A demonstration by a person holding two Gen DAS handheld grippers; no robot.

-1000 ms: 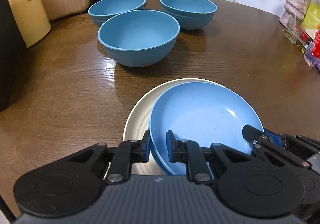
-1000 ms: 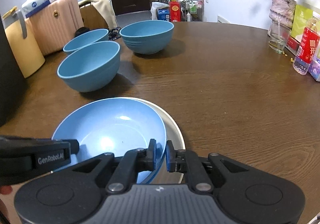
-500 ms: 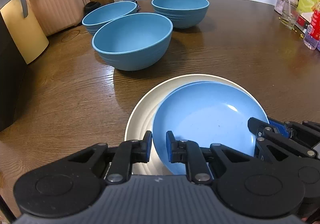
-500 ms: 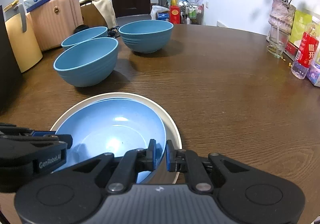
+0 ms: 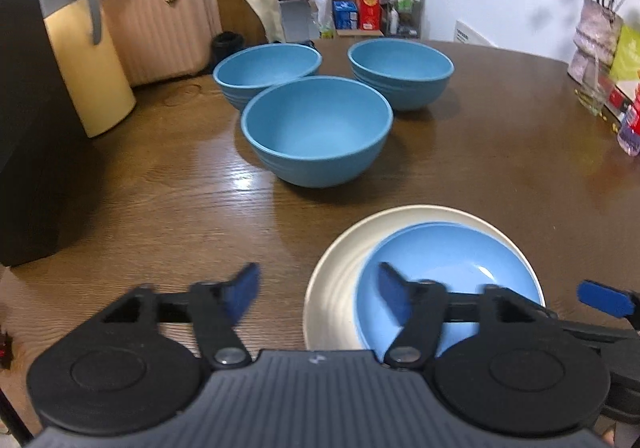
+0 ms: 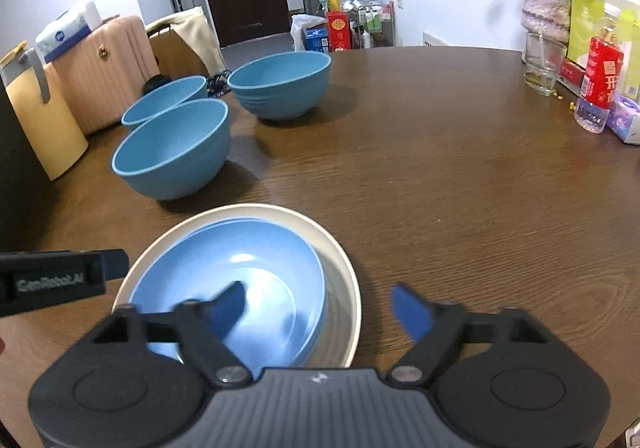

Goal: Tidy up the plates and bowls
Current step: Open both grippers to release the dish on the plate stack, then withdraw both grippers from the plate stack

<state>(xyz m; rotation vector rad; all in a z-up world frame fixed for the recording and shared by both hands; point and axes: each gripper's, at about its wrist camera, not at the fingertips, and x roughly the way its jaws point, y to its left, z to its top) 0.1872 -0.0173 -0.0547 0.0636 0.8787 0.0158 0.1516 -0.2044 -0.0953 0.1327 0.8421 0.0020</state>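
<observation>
Jaws wide on both: left gripper (image 5: 318, 290) and right gripper (image 6: 320, 306) have just been opening, nothing pinched. Blue plate (image 6: 240, 276) sits in the cream plate (image 6: 344, 272) near the worktop's (image 6: 460, 184) near edge; three blue bowls (image 5: 316, 128) beyond.

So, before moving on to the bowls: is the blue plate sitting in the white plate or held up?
In it. The blue plate rests inside the white plate; both tools stand open.

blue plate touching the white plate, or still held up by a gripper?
Touching. In the right wrist view the blue plate rests nested in the white plate; both grippers' jaws have just been opening and grip nothing.
</observation>
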